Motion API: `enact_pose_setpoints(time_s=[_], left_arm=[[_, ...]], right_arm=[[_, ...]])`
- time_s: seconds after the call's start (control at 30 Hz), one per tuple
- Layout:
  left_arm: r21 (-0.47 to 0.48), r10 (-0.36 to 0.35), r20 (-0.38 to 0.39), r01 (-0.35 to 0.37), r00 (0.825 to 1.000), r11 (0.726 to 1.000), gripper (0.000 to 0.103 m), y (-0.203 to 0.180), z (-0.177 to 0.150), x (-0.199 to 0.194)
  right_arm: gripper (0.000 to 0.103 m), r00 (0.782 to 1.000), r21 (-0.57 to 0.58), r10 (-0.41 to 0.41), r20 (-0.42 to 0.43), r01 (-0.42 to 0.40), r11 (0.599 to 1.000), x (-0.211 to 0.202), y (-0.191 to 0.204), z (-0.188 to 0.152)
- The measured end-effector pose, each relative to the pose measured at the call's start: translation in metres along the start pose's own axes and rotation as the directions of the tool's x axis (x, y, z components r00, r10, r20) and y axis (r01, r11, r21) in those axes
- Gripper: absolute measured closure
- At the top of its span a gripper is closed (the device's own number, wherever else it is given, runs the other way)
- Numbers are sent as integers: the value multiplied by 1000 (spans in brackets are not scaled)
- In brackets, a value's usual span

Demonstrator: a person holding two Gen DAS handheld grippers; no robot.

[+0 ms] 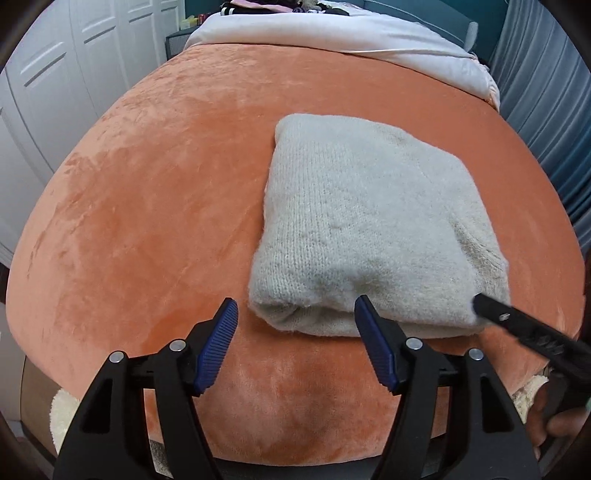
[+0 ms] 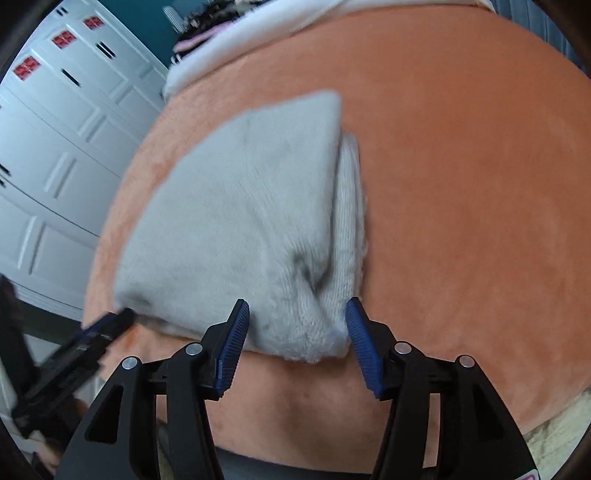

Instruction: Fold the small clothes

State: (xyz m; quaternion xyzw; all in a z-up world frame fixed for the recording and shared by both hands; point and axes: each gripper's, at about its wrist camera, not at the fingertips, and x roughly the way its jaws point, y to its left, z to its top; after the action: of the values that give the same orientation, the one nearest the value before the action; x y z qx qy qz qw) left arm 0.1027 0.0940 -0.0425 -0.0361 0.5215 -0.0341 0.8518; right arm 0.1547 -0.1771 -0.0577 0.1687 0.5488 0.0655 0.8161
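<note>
Lying folded, grey sweater (image 1: 365, 229) just beyond both tongs' tips.

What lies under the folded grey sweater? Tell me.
The folded grey sweater rests on the orange plush blanket, which shows all around it. The patch directly beneath is covered, so anything under there cannot be seen.

Orange plush blanket (image 1: 155, 206) covers the bed, a white sheet (image 1: 332, 33) bunched at its far edge, white panelled closet doors (image 2: 62, 122) alongside.
</note>
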Motion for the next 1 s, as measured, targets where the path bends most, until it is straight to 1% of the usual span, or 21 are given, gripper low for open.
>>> enact_pose_setpoints(time_s=[0.03, 0.1, 0.13, 0.2, 0.27, 0.3, 0.33, 0.37, 0.4, 0.43, 0.47, 0.53, 0.57, 0.7, 0.73, 0.8, 0.87, 0.9, 0.93, 0.97, 1.0], left_arm=[[-4, 6, -10, -6, 1000, 1000, 39, 0, 1, 1], [-10, 15, -19, -15, 1000, 1000, 40, -1, -1, -2], [-12, 17, -15, -17, 1000, 1000, 39, 0, -2, -4], [-16, 24, -8, -24, 1000, 1000, 39, 2, -6, -4], [-20, 20, -14, -20, 1000, 1000, 39, 3, -9, -3], [-22, 20, -18, -20, 1000, 1000, 40, 3, -9, -2], [-23, 17, -21, -17, 1000, 1000, 39, 2, -10, -1], [-23, 16, -24, -17, 1000, 1000, 39, 1, -11, 0], [-22, 16, -30, -17, 999, 1000, 39, 0, -11, 1], [-17, 18, -34, -19, 999, 1000, 39, -1, -12, 1], [-11, 23, -30, -23, 999, 1000, 39, -1, -13, 0], [-3, 29, -20, -29, 999, 1000, 39, 0, -14, -2], [-2, 26, -18, -26, 1000, 1000, 39, 1, -14, -3], [-8, 26, -25, -26, 999, 1000, 39, 3, -15, -1], [-8, 26, -25, -26, 999, 1000, 39, 3, -15, -1], [1, 34, -30, -34, 999, 999, 39, 3, -16, 0], [9, 48, -45, -47, 998, 999, 39, 3, -17, 6], [7, 55, -54, -54, 997, 999, 39, 3, -18, 8], [3, 56, -59, -56, 997, 998, 39, 4, -19, 10], [0, 60, -61, -60, 996, 998, 39, 5, -20, 11], [-2, 65, -62, -65, 996, 998, 39, 6, -20, 12]], right_arm=[[75, 1000, -28, -21, -4, 21, 999, 10, 0, -1], [84, 999, -51, -28, 18, 29, 998, 1, 3, 6], [85, 998, -66, -26, 55, 29, 997, -12, 7, 10], [85, 986, -140, -61, 152, 82, 987, -40, 23, 23], [84, 983, -166, -85, 160, 112, 980, -44, 24, 28], [83, 986, -162, -102, 133, 123, 979, -34, 18, 29], [82, 988, -159, -122, 90, 135, 978, -20, 11, 27], [80, 988, -164, -157, -6, 154, 974, 9, 3, 20], [73, 984, -162, -170, -44, 161, 973, 28, -4, 13], [70, 986, -153, -164, -8, 160, 975, 29, -5, 12], [67, 987, -127, -157, 16, 158, 979, 18, -4, 12], [47, 993, -43, -112, 35, 114, 993, -3, -7, 15], [44, 997, 1, -62, 49, 62, 998, -15, -11, 14], [42, 999, 63, 35, 33, -37, 997, -27, -22, -7], [42, 999, 58, 48, 12, -49, 997, -21, -22, -16], [42, 1000, 7, -7, -28, 8, 1000, 4, -8, -24], [50, 997, -54, -57, -50, 54, 997, 25, 0, -28], [76, 996, -86, -84, -32, 81, 993, 27, 0, -30], [83, 996, -118, -88, -31, 84, 990, 29, 4, -24], [84, 996, -109, -83, -22, 80, 991, 25, 7, -14], [85, 996, -108, -84, 21, 85, 990, 14, 10, -5]])
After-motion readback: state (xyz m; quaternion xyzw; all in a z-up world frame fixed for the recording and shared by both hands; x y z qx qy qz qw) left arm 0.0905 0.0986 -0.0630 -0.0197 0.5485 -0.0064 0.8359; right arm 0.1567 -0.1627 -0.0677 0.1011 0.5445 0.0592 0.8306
